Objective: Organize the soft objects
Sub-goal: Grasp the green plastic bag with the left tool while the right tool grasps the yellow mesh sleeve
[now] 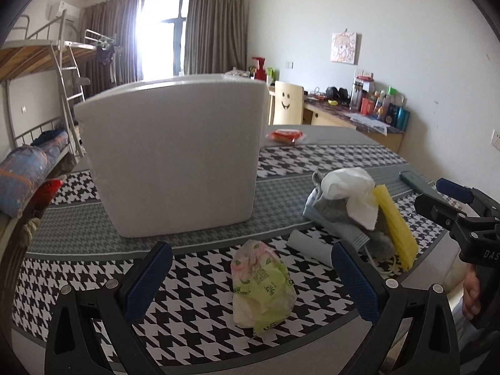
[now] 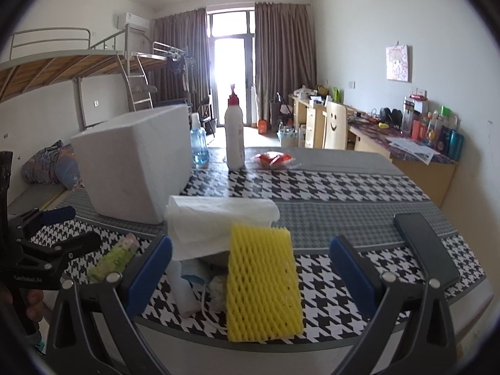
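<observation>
Both grippers hover low over the near edge of the houndstooth table, jaws spread wide, nothing held. The left gripper frames a crumpled green-and-pink tissue pack lying between its blue pads, untouched. The right gripper faces a yellow foam net leaning at the front of a soft pile: white paper towel on top, grey cloth beneath. The big white foam box stands far left of the pile. A dark phone lies right. A red packet sits far back, near a white bottle.
</observation>
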The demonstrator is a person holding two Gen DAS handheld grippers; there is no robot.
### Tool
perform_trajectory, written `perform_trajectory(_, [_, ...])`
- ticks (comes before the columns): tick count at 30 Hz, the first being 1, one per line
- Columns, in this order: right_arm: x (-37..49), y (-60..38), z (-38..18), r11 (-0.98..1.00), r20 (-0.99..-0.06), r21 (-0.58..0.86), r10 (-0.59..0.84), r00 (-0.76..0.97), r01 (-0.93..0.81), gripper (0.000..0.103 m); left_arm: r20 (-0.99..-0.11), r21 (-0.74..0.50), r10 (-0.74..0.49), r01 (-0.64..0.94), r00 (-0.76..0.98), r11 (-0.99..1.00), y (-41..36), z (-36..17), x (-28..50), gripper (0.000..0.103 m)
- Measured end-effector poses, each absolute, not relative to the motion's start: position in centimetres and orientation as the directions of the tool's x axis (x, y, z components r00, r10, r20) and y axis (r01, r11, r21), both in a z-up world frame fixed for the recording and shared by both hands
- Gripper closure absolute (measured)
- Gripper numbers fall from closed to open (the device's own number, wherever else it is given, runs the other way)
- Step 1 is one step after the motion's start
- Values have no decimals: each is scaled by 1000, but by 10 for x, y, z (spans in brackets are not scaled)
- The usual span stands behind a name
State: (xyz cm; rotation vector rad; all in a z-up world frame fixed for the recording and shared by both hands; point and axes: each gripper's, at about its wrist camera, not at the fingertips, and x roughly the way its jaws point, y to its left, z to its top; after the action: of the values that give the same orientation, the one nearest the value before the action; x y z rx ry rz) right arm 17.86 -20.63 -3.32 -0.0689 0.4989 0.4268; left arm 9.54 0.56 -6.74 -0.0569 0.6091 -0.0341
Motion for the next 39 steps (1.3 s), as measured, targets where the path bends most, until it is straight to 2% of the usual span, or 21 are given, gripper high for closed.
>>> perform_trajectory(14, [194, -210, -50, 918, -550, 77, 365, 751, -390, 1, -638, -19, -9, -3, 770, 1000, -1, -84, 113, 1])
perform_trajectory(16, [196, -211, -50, 919, -554, 73, 361, 750, -388, 1, -646, -7, -2, -4, 763, 1000, -3, -86, 116, 4])
perform_trajectory(25, [197, -209, -55, 917, -571, 83, 364, 736, -389, 1, -692, 21, 12, 4, 722, 1000, -10, -99, 120, 27])
perform_trajectory(28, [201, -209, -59, 918, -582, 85, 362, 728, -388, 1, -708, 14, -4, 20, 706, 1000, -11, -104, 120, 40])
perform_trajectory(30, [204, -211, -61, 917, -590, 88, 363, 721, -389, 1, -719, 7, -20, 35, 695, 999, -13, -107, 123, 53])
perform_trajectory(32, [205, -212, -64, 917, -593, 97, 366, 717, -388, 1, -733, 0, -29, 43, 680, 999, -13, -111, 125, 59])
perform_trajectory(34, [208, -215, -66, 919, -603, 110, 365, 709, -379, 12, -731, 0, -31, 44, 682, 999, -13, -112, 126, 62])
perform_trajectory(39, [214, -221, -73, 919, -636, 135, 366, 679, -369, 27, -729, -7, -38, 48, 684, 999, -12, -112, 127, 68])
